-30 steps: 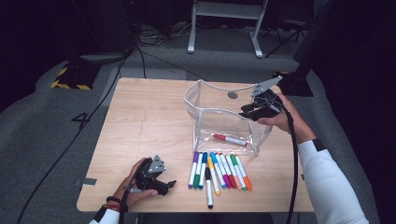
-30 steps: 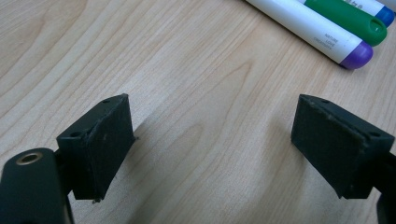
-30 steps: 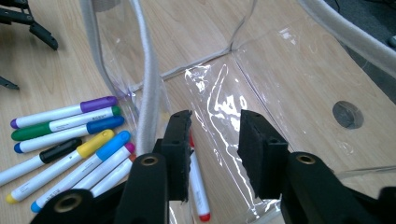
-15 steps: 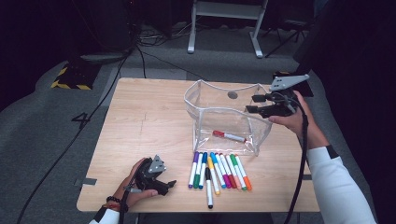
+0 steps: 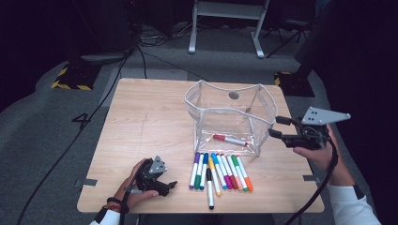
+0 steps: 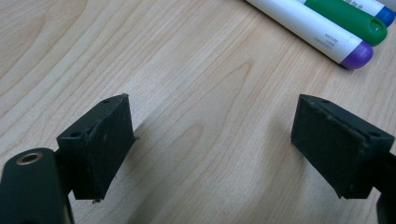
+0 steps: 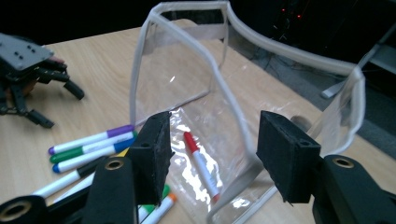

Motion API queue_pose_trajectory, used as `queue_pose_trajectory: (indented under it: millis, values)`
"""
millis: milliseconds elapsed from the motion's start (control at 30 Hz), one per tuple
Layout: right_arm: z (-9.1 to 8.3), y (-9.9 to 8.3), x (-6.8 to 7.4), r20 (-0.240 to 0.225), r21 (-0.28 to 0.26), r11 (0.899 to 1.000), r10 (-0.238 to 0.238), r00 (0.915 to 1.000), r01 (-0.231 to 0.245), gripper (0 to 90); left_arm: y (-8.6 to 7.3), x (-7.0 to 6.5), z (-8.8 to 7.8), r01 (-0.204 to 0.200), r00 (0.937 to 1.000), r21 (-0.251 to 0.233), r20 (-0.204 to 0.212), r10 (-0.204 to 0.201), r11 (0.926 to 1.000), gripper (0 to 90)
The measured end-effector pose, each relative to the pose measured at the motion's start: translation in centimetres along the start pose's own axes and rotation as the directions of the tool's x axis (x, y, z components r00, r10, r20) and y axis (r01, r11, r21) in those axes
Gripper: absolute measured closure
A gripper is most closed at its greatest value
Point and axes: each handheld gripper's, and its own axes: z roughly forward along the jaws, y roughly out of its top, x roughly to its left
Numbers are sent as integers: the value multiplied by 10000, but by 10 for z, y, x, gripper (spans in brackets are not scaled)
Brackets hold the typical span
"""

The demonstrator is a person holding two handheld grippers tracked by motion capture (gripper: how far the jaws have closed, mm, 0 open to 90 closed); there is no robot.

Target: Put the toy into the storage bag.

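Right gripper (image 5: 278, 128) hangs beside the clear pouch (image 5: 230, 117), jaws just spread and empty. One red marker (image 5: 230, 139) lies inside; ten markers (image 5: 218, 171) wait on the bench (image 5: 141, 122). Left gripper (image 5: 170, 187) rests spread, empty.

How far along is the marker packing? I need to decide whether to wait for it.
Barely started. One red marker lies inside the clear pouch. The right tool sits at the pouch's right side, its jaws just opened with nothing between them. The left tool rests open on the table, holding nothing. The row of markers in front of the pouch is left to load.
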Motion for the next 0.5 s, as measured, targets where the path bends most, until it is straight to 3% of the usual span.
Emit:
queue_pose_trajectory:
  millis: [67,267,433,500]
  values:
    - [0,-15,6,246,121,9999,-25,9997,22,452,0,0,0,-1,10000,0,-2,1,10000,132]
    - [10,-57,22,-25,256,9990,354,9994,-354,447,0,0,0,11,10000,-1,3,-11,10000,132]
    - [31,-91,34,-461,1085,9932,477,9978,-425,429,0,0,0,-3,10000,3,0,3,10000,132]
    - [39,-102,37,-711,1269,9894,798,9943,-703,432,0,0,0,-2,10000,2,-3,2,10000,132]
